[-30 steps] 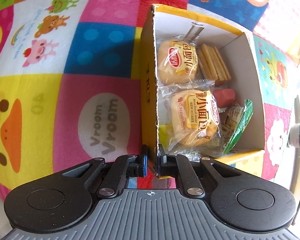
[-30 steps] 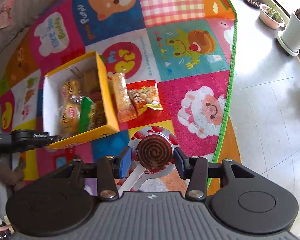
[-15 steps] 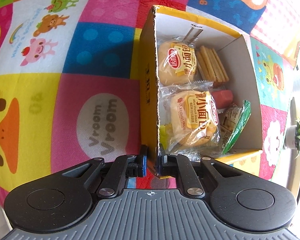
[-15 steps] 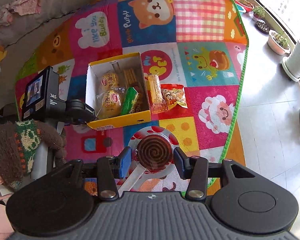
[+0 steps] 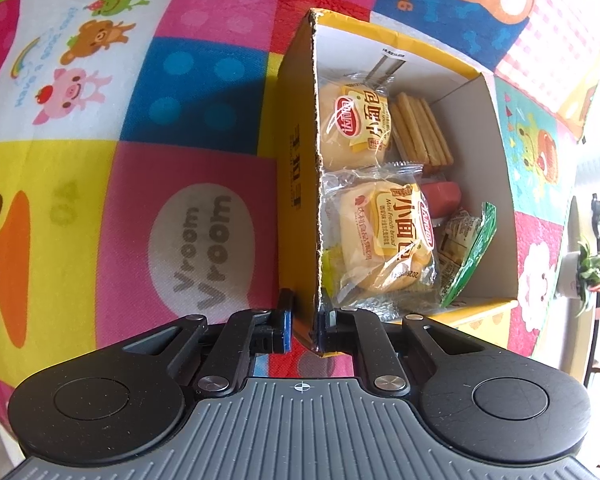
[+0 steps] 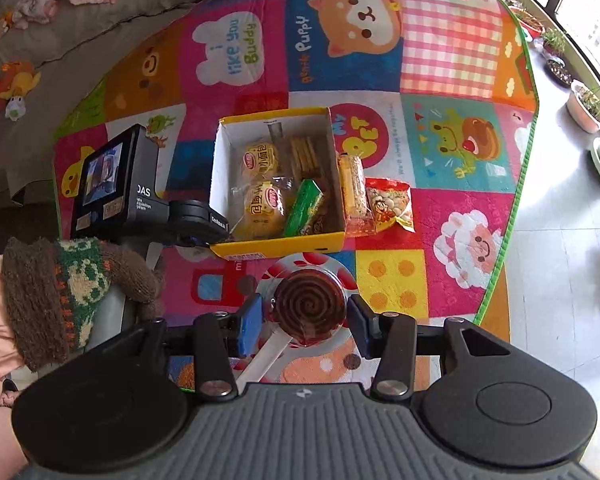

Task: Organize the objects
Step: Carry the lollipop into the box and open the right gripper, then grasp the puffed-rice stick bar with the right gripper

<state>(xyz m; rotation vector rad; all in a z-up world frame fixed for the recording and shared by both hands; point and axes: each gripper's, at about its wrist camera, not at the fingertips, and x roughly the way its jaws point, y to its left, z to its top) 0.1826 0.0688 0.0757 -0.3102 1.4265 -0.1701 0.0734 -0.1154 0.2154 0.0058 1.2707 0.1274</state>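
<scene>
A yellow cardboard box [image 5: 296,160] sits on the play mat, holding two bread packs [image 5: 384,236], crackers [image 5: 420,132] and a green packet [image 5: 470,252]. My left gripper [image 5: 304,324] is shut on the box's near left wall at its corner, one pad outside and one inside. In the right wrist view the same box [image 6: 278,246] lies ahead, with the left gripper [image 6: 218,234] at its corner. My right gripper [image 6: 305,326] is shut on a brown spiral lollipop [image 6: 310,308] in clear wrap, held above the mat with its white stick pointing back.
A long snack bar [image 6: 354,196] and a red-and-yellow nut bag [image 6: 390,204] lie on the mat right of the box. A gloved hand [image 6: 60,288] holds the left gripper. Potted plants [image 6: 588,104] stand on the tiled floor beyond the mat's green edge; a sofa is at the far left.
My right gripper has risen and drawn back with the lollipop, and the box now sits farther off and more central in its view. The left gripper stays on the box wall.
</scene>
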